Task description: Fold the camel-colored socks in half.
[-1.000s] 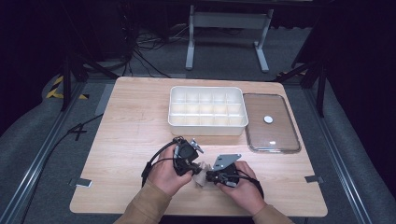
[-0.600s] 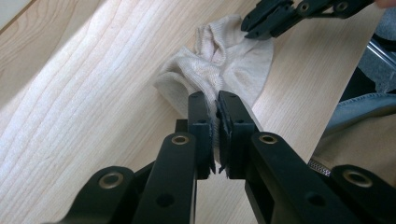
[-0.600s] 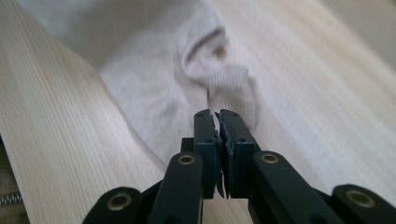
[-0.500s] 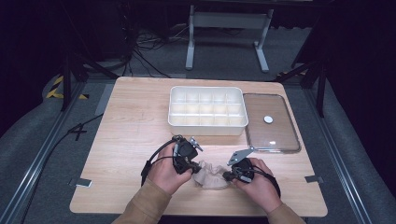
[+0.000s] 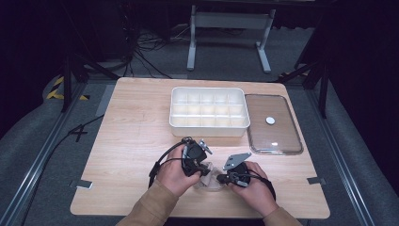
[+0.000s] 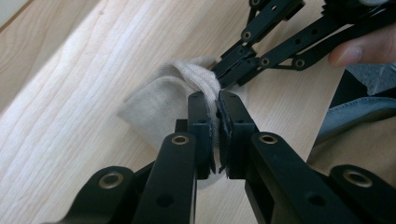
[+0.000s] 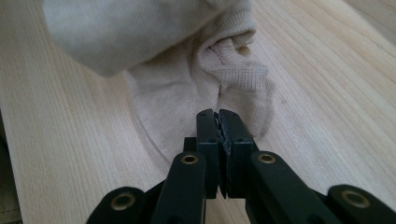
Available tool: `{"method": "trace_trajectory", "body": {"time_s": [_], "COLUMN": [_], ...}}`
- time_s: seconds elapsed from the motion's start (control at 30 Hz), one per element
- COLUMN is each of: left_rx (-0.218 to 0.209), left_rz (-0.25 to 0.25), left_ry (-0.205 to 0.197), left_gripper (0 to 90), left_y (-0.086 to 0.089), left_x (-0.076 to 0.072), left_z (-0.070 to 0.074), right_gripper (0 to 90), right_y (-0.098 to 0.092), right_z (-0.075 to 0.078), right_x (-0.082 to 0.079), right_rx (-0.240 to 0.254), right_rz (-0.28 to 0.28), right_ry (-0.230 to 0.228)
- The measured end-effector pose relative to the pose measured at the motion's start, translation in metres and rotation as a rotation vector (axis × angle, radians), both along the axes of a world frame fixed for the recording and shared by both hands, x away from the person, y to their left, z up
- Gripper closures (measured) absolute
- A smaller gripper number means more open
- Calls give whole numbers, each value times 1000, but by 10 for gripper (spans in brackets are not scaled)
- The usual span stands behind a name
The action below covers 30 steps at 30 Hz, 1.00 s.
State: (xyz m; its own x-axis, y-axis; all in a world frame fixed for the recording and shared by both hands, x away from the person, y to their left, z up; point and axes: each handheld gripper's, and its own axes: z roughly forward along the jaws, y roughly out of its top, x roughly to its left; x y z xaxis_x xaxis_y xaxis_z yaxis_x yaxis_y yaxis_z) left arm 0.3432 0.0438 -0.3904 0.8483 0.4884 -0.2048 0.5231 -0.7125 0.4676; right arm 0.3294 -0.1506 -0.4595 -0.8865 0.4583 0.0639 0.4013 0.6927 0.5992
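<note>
Near table [image 5: 131,141] front edge, left gripper [image 6: 217,100] pinching beige sock [image 6: 159,105], right gripper [image 7: 218,116] clamped on its fabric, high view adding compartment tray [image 5: 209,113].

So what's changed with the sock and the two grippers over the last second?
The right gripper swung out to the right half a second ago, then came back in; its fingers have just been closing and now pinch an edge of the cream knitted sock. The left gripper stays clamped on the sock's folded cuff. The white compartment tray and clear lid have not moved.
</note>
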Motion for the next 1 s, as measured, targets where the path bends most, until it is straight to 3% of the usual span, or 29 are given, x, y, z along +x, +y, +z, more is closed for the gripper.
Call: {"method": "trace_trajectory", "body": {"time_s": [0.27,0.4,0.57,0.77,0.87,1.0], "left_rx": [-1,22,37,24,5,-43], "left_rz": [-22,-33,-12,4,14,12], "left_ry": [19,23,26,31,34,36], "left_gripper": [843,843,843,831,768,587], "left_y": [-14,-19,-21,-22,-21,-18], "left_x": [3,6,7,9,9,9], "left_z": [-10,-18,-24,-27,-27,-21], "right_gripper": [881,878,859,828,821,811], "right_y": [-1,-2,-4,-8,-15,-26], "right_z": [-2,-2,-2,5,15,30], "right_x": [-2,-2,-3,-5,-5,-6], "right_rx": [20,30,41,43,55,83], "right_rz": [-9,-10,-12,-20,-40,-66], "right_ry": [-7,-8,-5,-11,-21,-40]}}
